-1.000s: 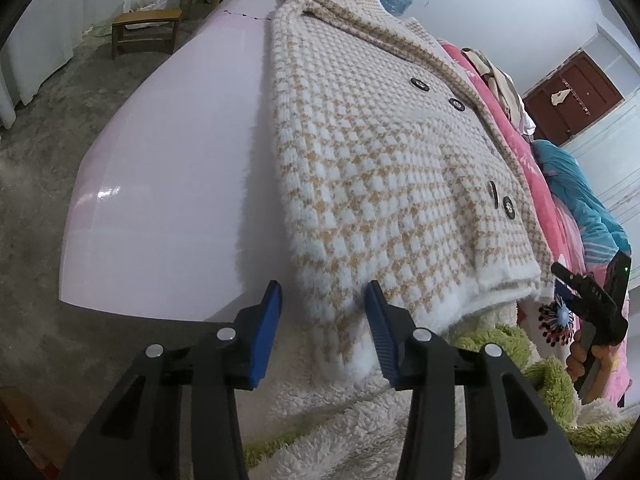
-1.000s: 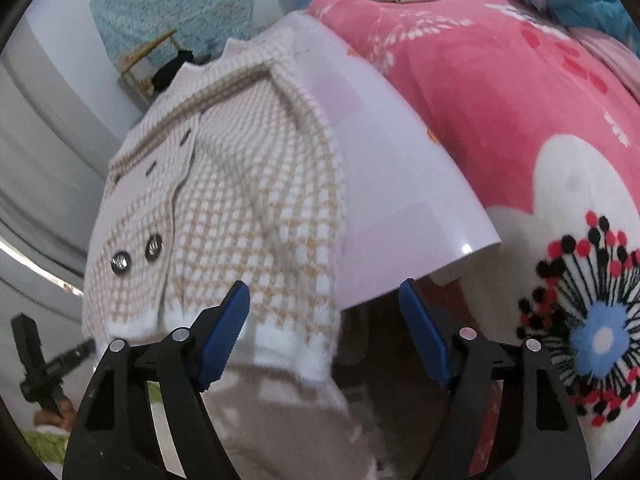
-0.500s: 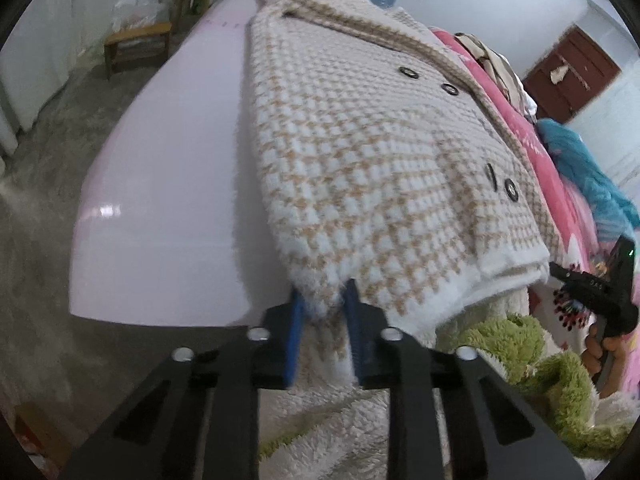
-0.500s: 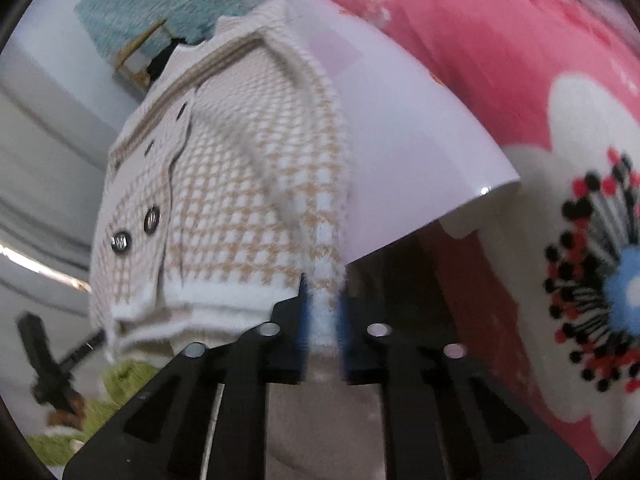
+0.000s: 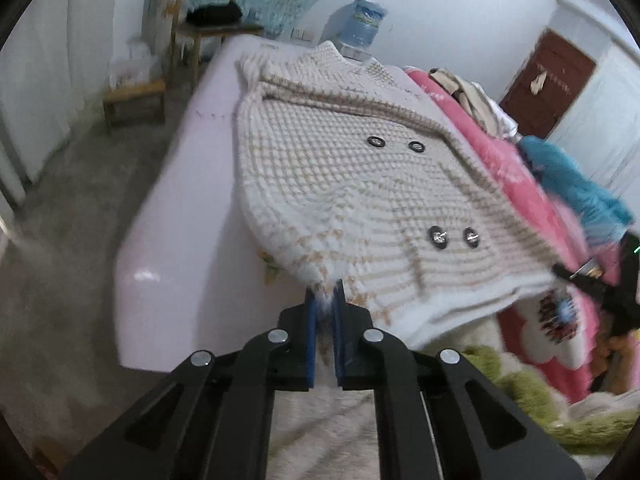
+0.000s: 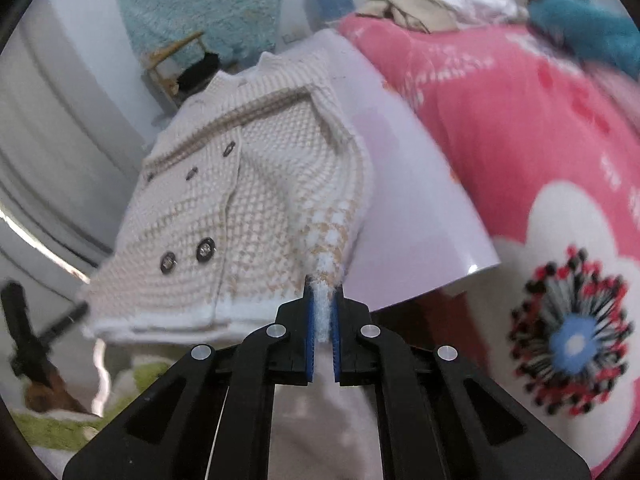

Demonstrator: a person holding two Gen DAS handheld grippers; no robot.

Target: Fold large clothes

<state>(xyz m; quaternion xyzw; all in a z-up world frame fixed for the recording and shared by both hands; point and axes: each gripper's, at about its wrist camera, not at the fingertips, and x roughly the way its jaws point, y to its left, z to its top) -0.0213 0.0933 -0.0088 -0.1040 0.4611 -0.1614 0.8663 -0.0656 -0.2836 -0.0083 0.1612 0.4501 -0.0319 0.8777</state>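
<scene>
— Position of the garment?

— Knitted coat (image 5: 360,200) lies front-up on the pale lilac table (image 5: 180,200), collar at the far end, four dark buttons showing. Its hem is raised off the near table edge. Pink flowered blanket (image 6: 540,140) just beside the table on my right.

— Your grippers?

— My left gripper (image 5: 325,300) is pinched nearly closed on one hem corner, white fuzz between the blue pads. My right gripper (image 6: 323,296) is likewise clamped on the opposite hem corner (image 6: 324,272). The hem sags between the two.

— Anything else?

— Water jug (image 5: 362,24) beyond the collar; wooden chair (image 5: 204,20) far left.
</scene>
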